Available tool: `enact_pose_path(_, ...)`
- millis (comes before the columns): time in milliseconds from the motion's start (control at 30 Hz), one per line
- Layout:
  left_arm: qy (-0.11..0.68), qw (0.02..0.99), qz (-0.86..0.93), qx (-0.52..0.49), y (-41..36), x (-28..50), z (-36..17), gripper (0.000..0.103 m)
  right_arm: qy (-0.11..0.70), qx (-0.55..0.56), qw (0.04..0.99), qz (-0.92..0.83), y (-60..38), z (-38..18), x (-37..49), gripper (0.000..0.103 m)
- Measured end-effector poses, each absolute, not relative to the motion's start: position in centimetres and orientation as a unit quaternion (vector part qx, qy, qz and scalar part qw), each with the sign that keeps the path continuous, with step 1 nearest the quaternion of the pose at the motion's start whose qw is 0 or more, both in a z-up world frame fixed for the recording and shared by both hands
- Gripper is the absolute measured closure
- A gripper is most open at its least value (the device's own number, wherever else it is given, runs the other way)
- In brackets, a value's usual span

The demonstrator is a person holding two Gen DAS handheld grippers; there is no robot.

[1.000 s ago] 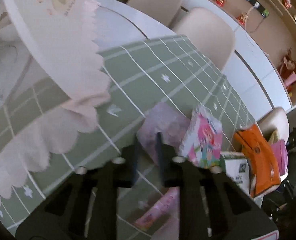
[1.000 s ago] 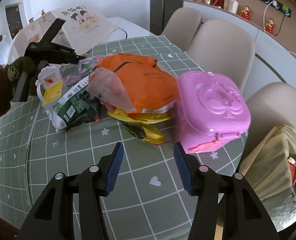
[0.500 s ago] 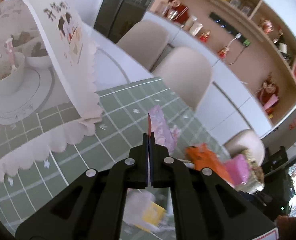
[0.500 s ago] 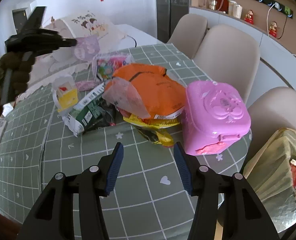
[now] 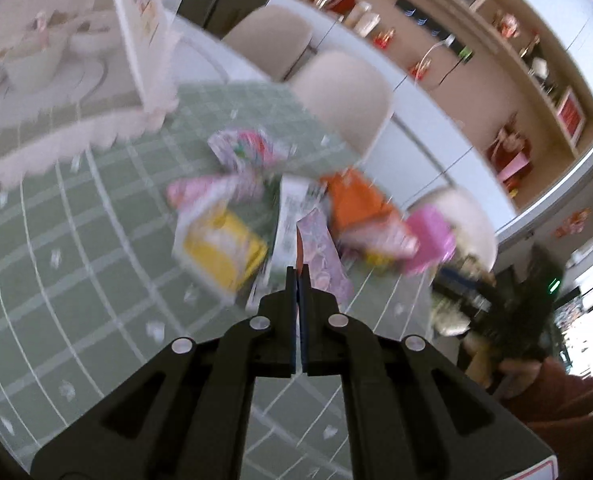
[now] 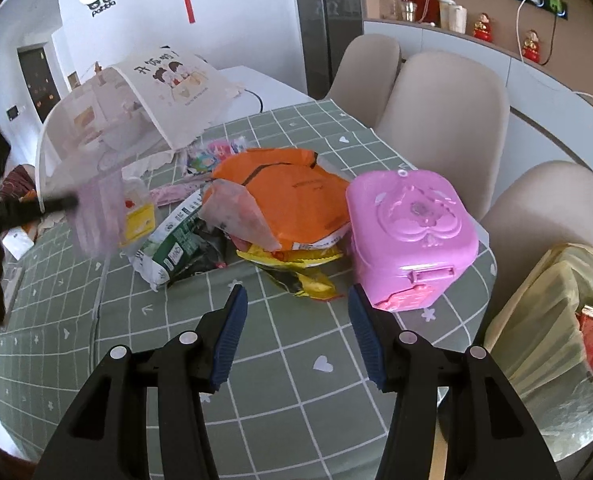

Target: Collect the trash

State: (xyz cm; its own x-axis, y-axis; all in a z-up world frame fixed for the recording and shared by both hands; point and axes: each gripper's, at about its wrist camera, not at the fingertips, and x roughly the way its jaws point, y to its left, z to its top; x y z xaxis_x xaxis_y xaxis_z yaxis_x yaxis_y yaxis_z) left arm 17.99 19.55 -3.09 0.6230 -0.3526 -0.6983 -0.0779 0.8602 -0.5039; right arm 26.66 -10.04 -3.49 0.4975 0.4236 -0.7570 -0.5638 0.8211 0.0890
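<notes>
Three beige chairs (image 6: 444, 108) stand along the table's far side, from 12 to 3 o'clock in the right wrist view. On the green checked tablecloth (image 6: 288, 364) I count one pink plastic case (image 6: 412, 236) at 3 o'clock, one orange bag (image 6: 292, 196) at centre, one green-and-white packet (image 6: 172, 244) and one yellow-labelled carton (image 6: 138, 216) toward 9 o'clock, one mesh food cover (image 6: 144, 96) at 11 o'clock, and one pale purple wrapper (image 6: 96, 212) in the air at 9 o'clock. Two red figurines (image 6: 530, 45) sit on the counter at 1 o'clock, and two grippers show, left (image 5: 298, 270) and right (image 6: 294, 300).
</notes>
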Motion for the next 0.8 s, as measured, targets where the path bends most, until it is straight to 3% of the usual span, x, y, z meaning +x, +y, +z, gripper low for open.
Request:
enact_pose_path(333,0.440,0.863,-0.025,-0.246,18.4,15.6,-5.9,0.102,0.352,-0.108,0.876,0.312,-3.9,-0.4,30.5,0.053)
enact_pose_path(600,0.432,0.863,-0.028,-0.260,18.1,15.3,-6.4,0.102,0.455,-0.075,0.828,0.320,-0.6,-5.6,34.9,0.053)
enact_pose_path(800,0.430,0.859,-0.020,-0.277,19.2,14.8,-6.7,0.102,0.469,-0.047,0.819,0.326,-1.4,-7.4,34.2,0.053)
